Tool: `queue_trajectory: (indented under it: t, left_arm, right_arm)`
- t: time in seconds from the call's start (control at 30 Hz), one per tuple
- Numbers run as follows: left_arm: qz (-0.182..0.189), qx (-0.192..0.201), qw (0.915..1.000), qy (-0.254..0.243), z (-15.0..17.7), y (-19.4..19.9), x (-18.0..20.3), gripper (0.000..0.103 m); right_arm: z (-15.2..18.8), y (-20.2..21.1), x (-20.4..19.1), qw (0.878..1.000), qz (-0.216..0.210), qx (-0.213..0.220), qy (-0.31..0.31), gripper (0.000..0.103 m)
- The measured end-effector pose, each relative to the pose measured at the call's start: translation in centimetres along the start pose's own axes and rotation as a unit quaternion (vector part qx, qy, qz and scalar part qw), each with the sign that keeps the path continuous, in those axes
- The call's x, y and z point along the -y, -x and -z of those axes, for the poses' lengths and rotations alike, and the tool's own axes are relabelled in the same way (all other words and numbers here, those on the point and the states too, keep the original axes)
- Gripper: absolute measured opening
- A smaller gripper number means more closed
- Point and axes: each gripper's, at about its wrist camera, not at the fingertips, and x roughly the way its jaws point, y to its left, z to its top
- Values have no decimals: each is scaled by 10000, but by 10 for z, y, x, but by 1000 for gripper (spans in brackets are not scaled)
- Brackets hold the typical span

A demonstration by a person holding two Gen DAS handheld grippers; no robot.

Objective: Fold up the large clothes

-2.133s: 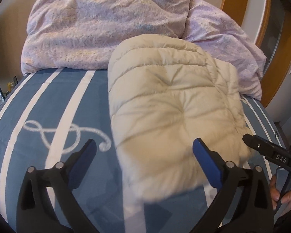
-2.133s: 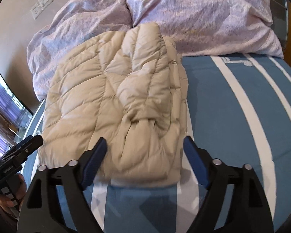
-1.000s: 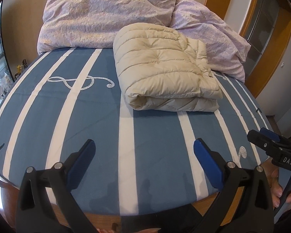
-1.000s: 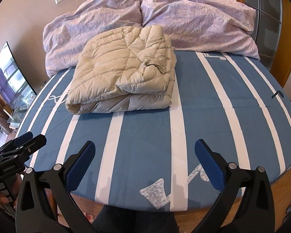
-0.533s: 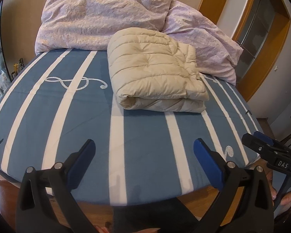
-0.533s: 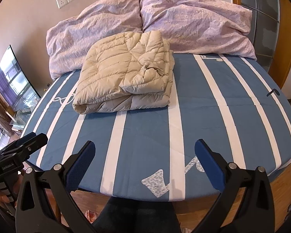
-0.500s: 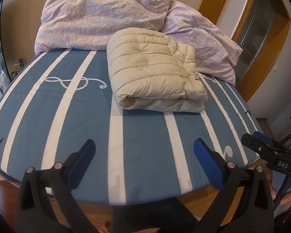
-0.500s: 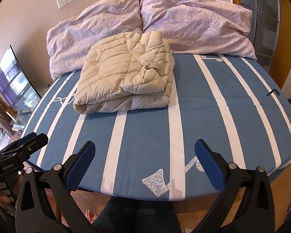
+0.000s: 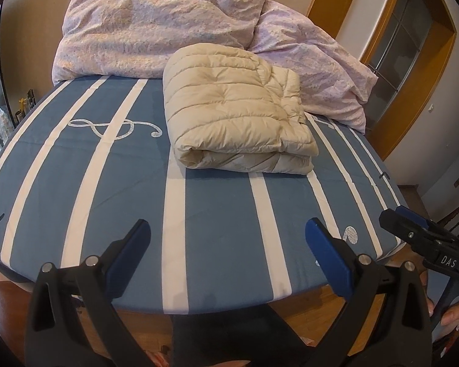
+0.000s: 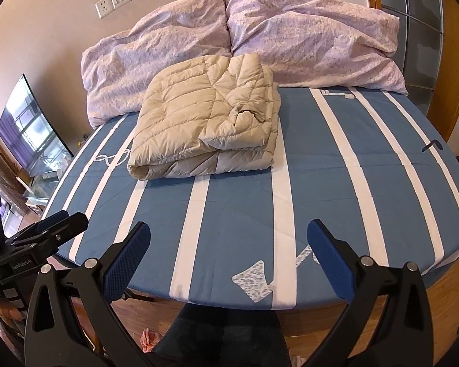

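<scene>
both grippers pulled back from folded jacket (image 9: 235,122) on bed (image 9: 217,211), jaws wide, empty.

Both wrist cameras are looking forward from past the foot of the bed (image 9: 217,214), held above its near edge and tilted slightly down, with the left gripper (image 9: 228,244) and the right gripper (image 10: 229,244) each filling the bottom of its own view, well apart from the folded cream jacket (image 9: 235,116). The left view is sitting further left and facing slightly right, catching the right gripper at its right edge, while the right view is facing slightly left, catching the left gripper at its left edge. Both are sharing the bed, the jacket and the pillows (image 10: 229,39) by the far wall.
</scene>
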Motion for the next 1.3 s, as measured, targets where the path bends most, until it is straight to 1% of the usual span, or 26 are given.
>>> queue_trajectory:
  t: [0.63,1.3]
  left_arm:
    - [50,-28,10000,-44,-3,-2,8,101]
    - [52,-29,10000,-72,-3,-3,9,101]
  right_arm:
    - [1,-4,-1,9997,-212,-96,-56,102]
    - [1,-5,-3,9996,-242,-103,-63,102]
